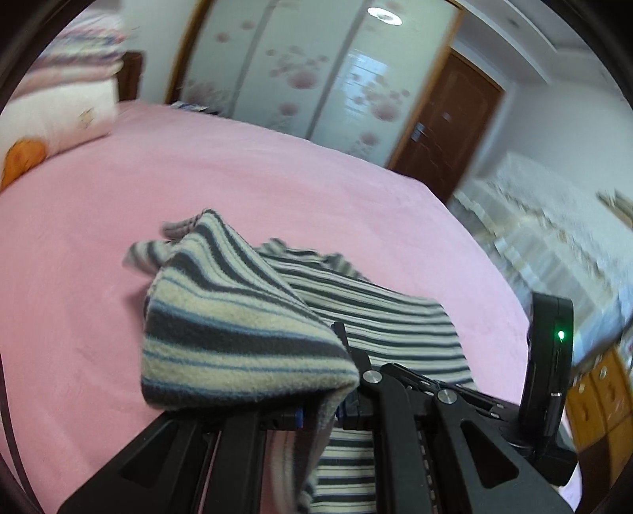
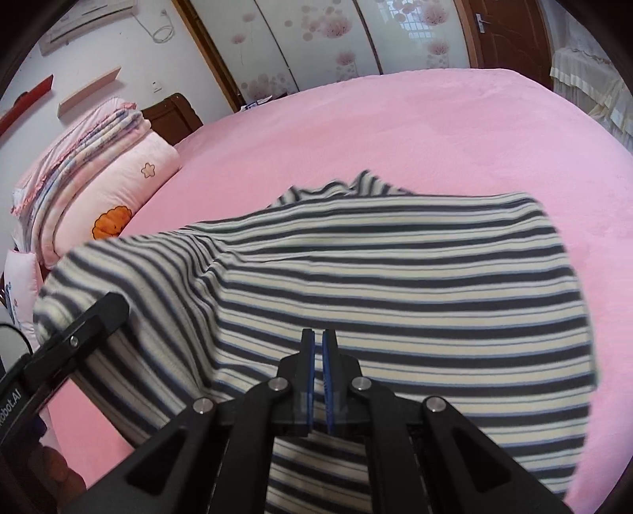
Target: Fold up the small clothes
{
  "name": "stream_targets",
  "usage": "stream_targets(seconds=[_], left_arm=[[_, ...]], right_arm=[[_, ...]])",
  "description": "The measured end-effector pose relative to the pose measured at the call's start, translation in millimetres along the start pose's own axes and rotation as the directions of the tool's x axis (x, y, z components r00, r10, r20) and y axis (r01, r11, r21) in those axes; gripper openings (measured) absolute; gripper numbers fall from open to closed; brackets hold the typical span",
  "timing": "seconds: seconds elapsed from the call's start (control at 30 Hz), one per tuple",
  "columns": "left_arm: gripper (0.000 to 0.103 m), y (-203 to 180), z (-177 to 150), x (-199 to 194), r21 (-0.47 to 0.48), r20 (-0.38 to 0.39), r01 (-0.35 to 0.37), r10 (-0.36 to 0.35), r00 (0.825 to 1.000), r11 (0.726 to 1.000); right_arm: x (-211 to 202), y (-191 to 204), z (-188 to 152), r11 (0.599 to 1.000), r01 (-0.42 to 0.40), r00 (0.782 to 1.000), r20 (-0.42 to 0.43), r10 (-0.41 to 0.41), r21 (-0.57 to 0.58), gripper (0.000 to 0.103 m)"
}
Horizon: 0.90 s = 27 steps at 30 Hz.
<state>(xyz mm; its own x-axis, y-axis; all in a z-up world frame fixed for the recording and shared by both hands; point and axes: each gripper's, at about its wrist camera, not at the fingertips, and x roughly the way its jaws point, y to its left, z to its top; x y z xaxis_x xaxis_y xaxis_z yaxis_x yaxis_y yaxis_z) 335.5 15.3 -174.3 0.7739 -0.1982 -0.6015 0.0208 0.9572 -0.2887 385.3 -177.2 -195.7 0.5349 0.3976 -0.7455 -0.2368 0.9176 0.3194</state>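
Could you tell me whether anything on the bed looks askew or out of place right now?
Only the grey-and-cream striped fleece garment: it lies rumpled on the pink bedsheet, one corner lifted and draped over the left gripper. The right gripper also pinches it.

Pink bedsheet (image 2: 435, 130) covering the whole mattress, smooth and plush. At the head of the bed, a pale pink pillow (image 2: 118, 186) with a flower outline and an orange motif, bearing a stack of folded striped quilts (image 2: 79, 138); both lie against a dark wooden headboard (image 2: 174, 114). Behind the bed, a sliding wardrobe (image 1: 300, 67) with frosted panels printed with pink blossoms. Beside it, a brown wooden door (image 1: 447, 122) with a metal handle. On the white wall, an air conditioner (image 2: 87, 19) and two slanted shelves (image 2: 91, 89). A cream lace cover (image 1: 534, 237) drapes furniture near the bed.
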Motion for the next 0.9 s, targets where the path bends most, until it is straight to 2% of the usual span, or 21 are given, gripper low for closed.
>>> stream_targets(seconds=[0.13, 0.23, 0.37, 0.47, 0.53, 0.63, 0.67, 0.73, 0.9], left_arm=[[0.009, -50, -3, 14, 0.116, -0.043, 0.037, -0.032, 0.999, 0.993], [0.009, -88, -15, 21, 0.215, -0.074, 0.085, -0.070, 0.995, 0.973], [0.009, -137, -47, 28, 0.361, -0.134, 0.153, -0.111, 0.985, 0.920], [0.009, -160, -73, 30, 0.429, -0.187, 0.196, -0.125, 0.974, 0.882], [0.009, -170, -88, 34, 0.467, -0.235, 0.219, -0.119, 0.965, 0.857], [0.010, -187, -112, 38, 0.544, -0.244, 0.189, -0.061, 0.968, 0.817], [0.012, -189, -118, 36, 0.554, -0.244, 0.185, -0.055, 0.968, 0.812], [0.021, -186, -124, 29, 0.535, -0.251, 0.197, -0.069, 0.966, 0.822], [0.022, -191, -129, 22, 0.490, -0.249, 0.218, -0.104, 0.963, 0.844]], right_arm=[[-13, -34, 2, 0.998, -0.021, 1.000, 0.012, 0.020, 0.060, 0.004], [-30, -69, 1, 0.991, -0.054, 0.998, 0.041, 0.049, 0.122, 0.004], [-48, -112, -5, 0.981, -0.064, 0.997, 0.060, 0.053, 0.185, 0.004], [-57, -134, -14, 0.977, -0.054, 0.998, 0.055, 0.043, 0.205, 0.004], [-59, -145, -21, 0.976, -0.053, 0.998, 0.045, 0.045, 0.211, 0.004], [-59, -153, -27, 0.975, -0.054, 0.998, 0.029, 0.049, 0.215, 0.004], [-59, -154, -28, 0.975, -0.055, 0.998, 0.024, 0.051, 0.216, 0.004], [-60, -155, -29, 0.976, -0.052, 0.999, 0.017, 0.050, 0.214, 0.004], [-68, -158, -23, 0.975, -0.037, 0.999, 0.016, 0.034, 0.220, 0.004]])
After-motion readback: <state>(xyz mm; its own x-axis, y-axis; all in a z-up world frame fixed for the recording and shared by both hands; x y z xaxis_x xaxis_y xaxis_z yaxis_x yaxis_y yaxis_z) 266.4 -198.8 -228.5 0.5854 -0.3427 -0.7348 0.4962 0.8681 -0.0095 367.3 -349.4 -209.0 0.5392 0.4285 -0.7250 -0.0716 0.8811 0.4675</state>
